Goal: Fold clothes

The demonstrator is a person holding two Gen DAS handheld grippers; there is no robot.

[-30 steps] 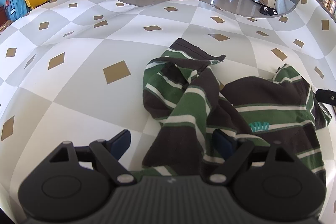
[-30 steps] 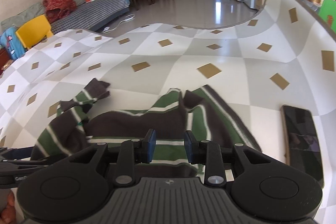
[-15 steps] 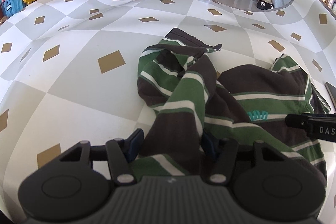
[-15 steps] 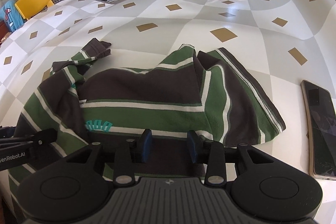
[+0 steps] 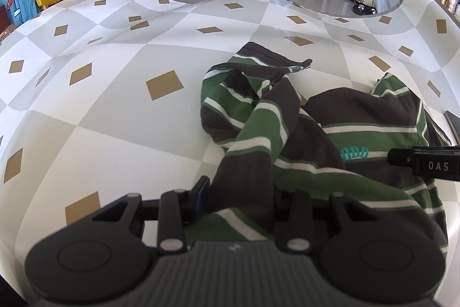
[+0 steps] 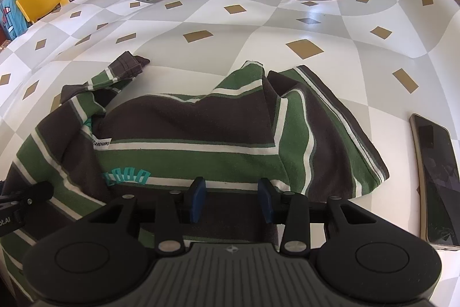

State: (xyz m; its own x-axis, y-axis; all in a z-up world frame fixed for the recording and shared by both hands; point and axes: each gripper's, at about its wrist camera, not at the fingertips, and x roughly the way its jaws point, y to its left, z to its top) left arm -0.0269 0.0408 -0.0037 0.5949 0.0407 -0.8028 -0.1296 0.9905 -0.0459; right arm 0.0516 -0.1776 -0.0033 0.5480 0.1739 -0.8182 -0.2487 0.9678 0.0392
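now left jaws on striped shirt (image 5: pixel 258 134)

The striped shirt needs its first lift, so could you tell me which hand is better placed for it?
Probably the left. The left tongs have just been closing around a bunched fold of the striped shirt. The right tongs sit open over its flat near edge, gripping nothing.
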